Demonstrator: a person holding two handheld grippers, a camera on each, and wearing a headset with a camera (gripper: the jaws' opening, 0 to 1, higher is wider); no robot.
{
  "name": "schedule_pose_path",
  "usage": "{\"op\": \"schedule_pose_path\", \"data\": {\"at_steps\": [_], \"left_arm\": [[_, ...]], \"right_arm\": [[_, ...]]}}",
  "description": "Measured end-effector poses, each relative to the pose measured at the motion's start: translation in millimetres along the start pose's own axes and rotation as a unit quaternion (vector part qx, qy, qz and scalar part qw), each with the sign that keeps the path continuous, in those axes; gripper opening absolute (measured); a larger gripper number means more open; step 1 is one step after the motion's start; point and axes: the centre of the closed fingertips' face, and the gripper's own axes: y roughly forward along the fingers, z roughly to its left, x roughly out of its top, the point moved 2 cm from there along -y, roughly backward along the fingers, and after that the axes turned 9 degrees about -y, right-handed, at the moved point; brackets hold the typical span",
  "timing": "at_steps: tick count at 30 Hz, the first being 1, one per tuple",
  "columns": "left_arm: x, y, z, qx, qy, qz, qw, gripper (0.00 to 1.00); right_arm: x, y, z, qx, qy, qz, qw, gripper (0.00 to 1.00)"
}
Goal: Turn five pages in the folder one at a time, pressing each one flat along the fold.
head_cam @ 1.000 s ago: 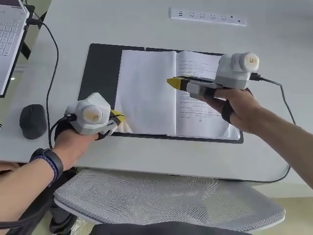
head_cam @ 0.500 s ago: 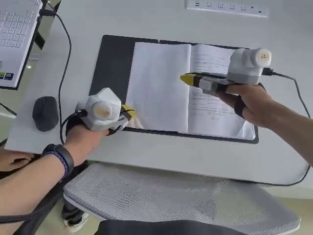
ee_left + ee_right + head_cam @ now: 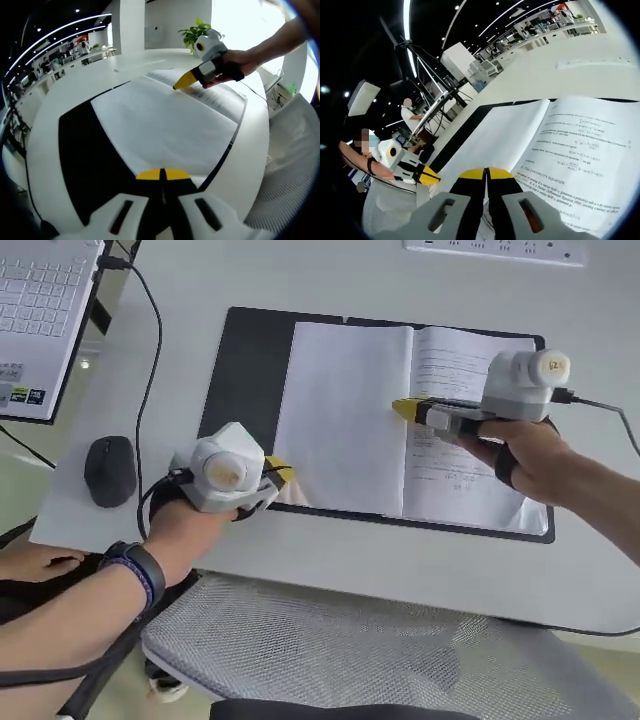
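In the head view, the folder [image 3: 243, 370] lies open on the table [image 3: 330, 570]. A blank page [image 3: 340, 420] lies over to the left and a printed page [image 3: 465, 475] to the right. My right gripper [image 3: 403, 408] has its yellow tips at the fold [image 3: 406, 455], roughly midway up. My left gripper [image 3: 283, 474] sits at the near left corner of the blank page. The mouse [image 3: 110, 468] and laptop [image 3: 40, 310] are well off to the left (no worry there).

In the left gripper view, my own jaws meet tip to tip with nothing visibly between them. They are poised at the near edge of the blank page [image 3: 165, 125], with the right gripper [image 3: 182, 82] beyond.

In the right gripper view, these jaws are pressed together too, and empty. The tips point along the seam between the blank page [image 3: 495, 135] and the printed page [image 3: 575, 160].

The risk I see is dragging the closed right tips along the fold with too much downward force. That could bunch or crease the sheet near the binding. If the left tips come off that corner too soon, the blank page may spring back before it is flat.
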Motion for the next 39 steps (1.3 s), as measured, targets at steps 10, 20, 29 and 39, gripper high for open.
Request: {"op": "schedule_pose_path", "data": {"at_steps": [10, 20, 29, 39], "left_arm": [[1.2, -0.2, 0.1, 0.001, -0.004, 0.0, 1.0, 0.0], [2.2, -2.0, -1.0, 0.004, -0.013, -0.002, 0.9999, 0.0], [3.5, -4.2, -2.1, 0.005, -0.022, -0.002, 0.9998, 0.0], [3.1, -2.6, -1.1, 0.008, -0.026, -0.001, 0.9996, 0.0]], "right_arm": [[-0.9, -1.8, 0.3, 0.018, 0.032, -0.027, 0.999, 0.0], [15.2, 8.8, -15.1, 0.016, 0.046, -0.043, 0.9979, 0.0], [36.2, 23.2, -40.3, 0.009, 0.052, -0.051, 0.9973, 0.0], [62.9, 37.6, -83.9, -0.022, 0.077, -0.074, 0.9941, 0.0]]}}
